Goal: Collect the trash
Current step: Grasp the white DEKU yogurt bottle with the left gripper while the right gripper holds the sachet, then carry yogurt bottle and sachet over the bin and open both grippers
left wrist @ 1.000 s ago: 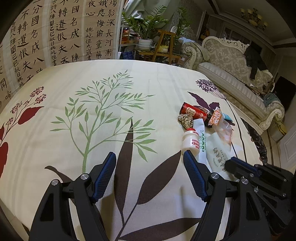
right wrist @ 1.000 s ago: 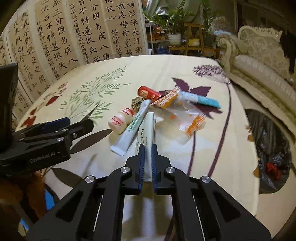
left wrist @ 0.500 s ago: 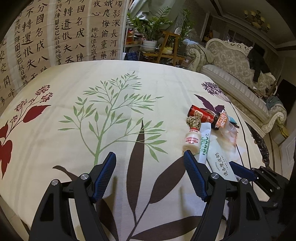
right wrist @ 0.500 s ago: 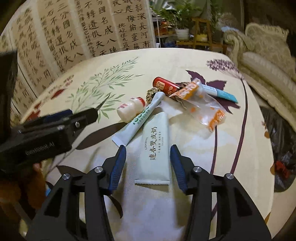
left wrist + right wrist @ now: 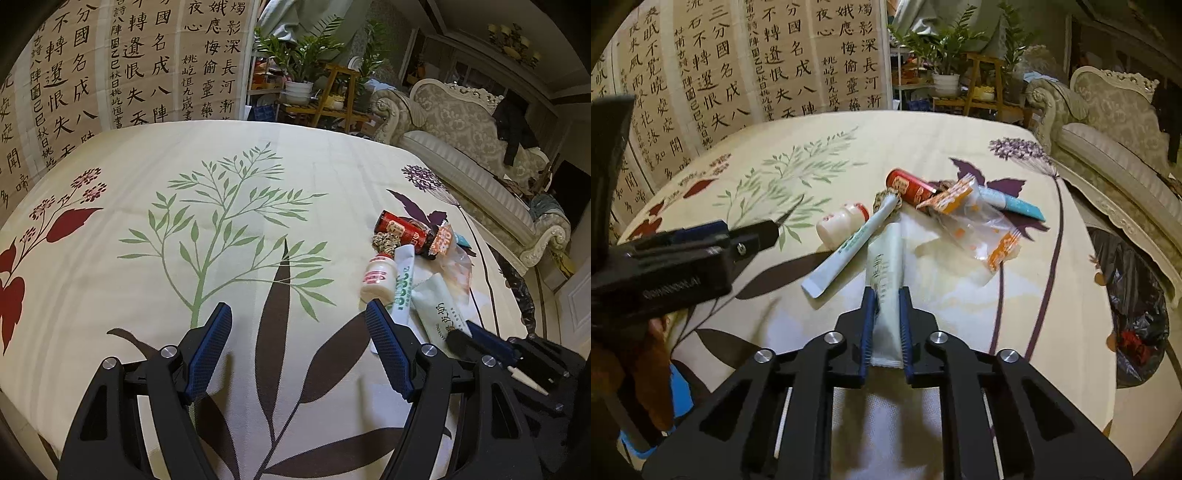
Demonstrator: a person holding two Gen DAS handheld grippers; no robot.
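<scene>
Right wrist, right claw [image 5: 886,317] clenched on pale tube [image 5: 886,266], left claw [image 5: 297,347] released, tablecloth [image 5: 110,295] bare below

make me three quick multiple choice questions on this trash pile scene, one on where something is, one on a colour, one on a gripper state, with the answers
1. Where does the small white bottle lie?
A. at the pile's left edge, beside the green-lettered tube
B. inside the black bag
C. on the sofa

2. What colour is the can at the far side of the pile?
A. blue
B. red
C. silver

3. What is the right gripper doing?
A. hanging open above bare cloth
B. clamped on the white bottle
C. closed on the near end of the pale cream tube

Answers:
1 A, the bottle rests on the tablecloth right next to that tube.
2 B, its body is red with a pale label.
3 C, both blue pads press the cream tube's flat end, while the left gripper stands open over the cloth with nothing between its fingers.
</scene>
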